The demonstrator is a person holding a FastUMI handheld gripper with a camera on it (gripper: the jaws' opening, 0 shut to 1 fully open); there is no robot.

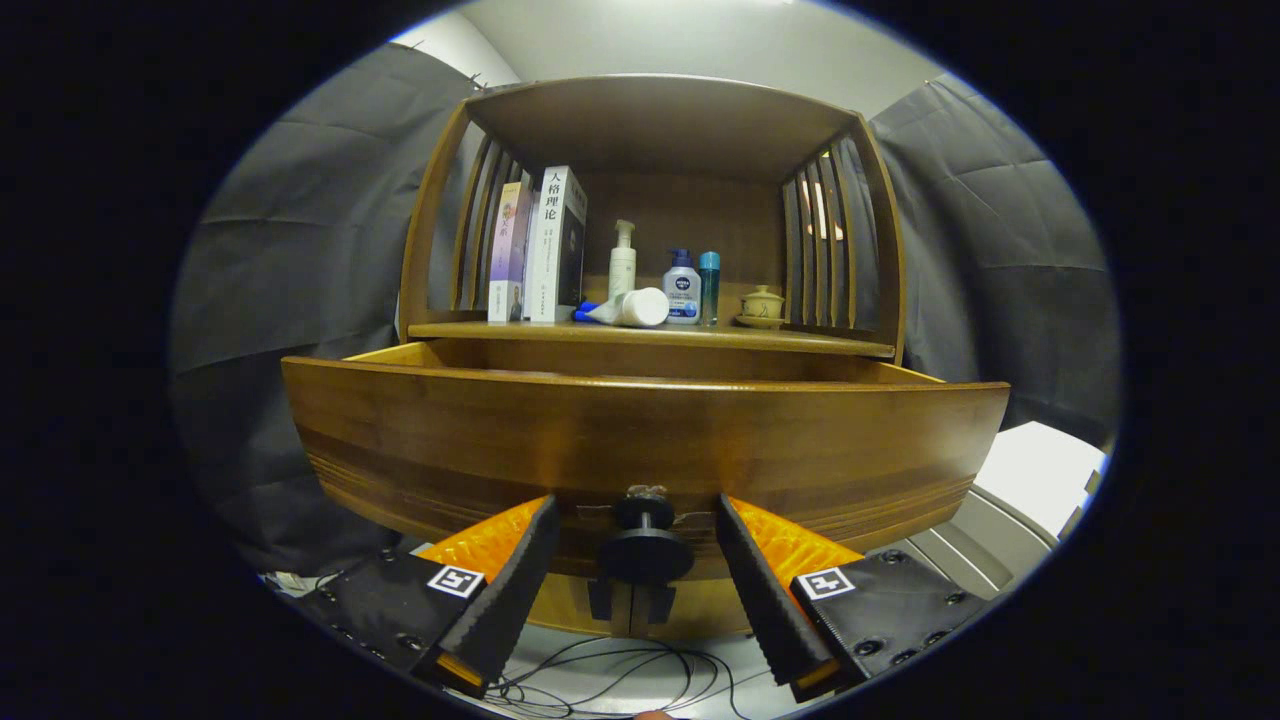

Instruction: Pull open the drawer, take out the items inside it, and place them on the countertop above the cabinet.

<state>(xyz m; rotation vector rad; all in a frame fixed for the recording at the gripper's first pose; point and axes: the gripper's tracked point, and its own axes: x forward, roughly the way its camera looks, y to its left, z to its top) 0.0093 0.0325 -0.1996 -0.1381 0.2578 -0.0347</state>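
- Between your tongs (635,545), which are standing spread and touching nothing, the drawer's round knob (645,548) is sitting free; neither finger is pressing on it.
- You are looking at the drawer (640,440) already pulled out toward you, its broad wooden front spanning the space just beyond the fingertips.
- Its inside is hiding behind the front panel, so you cannot tell what is lying in it.
- Above it, at 12 o'clock from the knob, the counter (650,335) is carrying two books (540,250), a pump bottle (622,260), a tube lying on its side (630,308), a squat bottle (682,288), a slim blue bottle (709,288) and a small lidded cup (762,305).
- Judging by the solid wood, the drawer is looking heavy and stiff; if you are pulling further, the knob's narrow stem is giving the surest hold, since the rounded cap seems slippery.
- Free counter space is showing at 1 o'clock, between the slim bottle and the cup.
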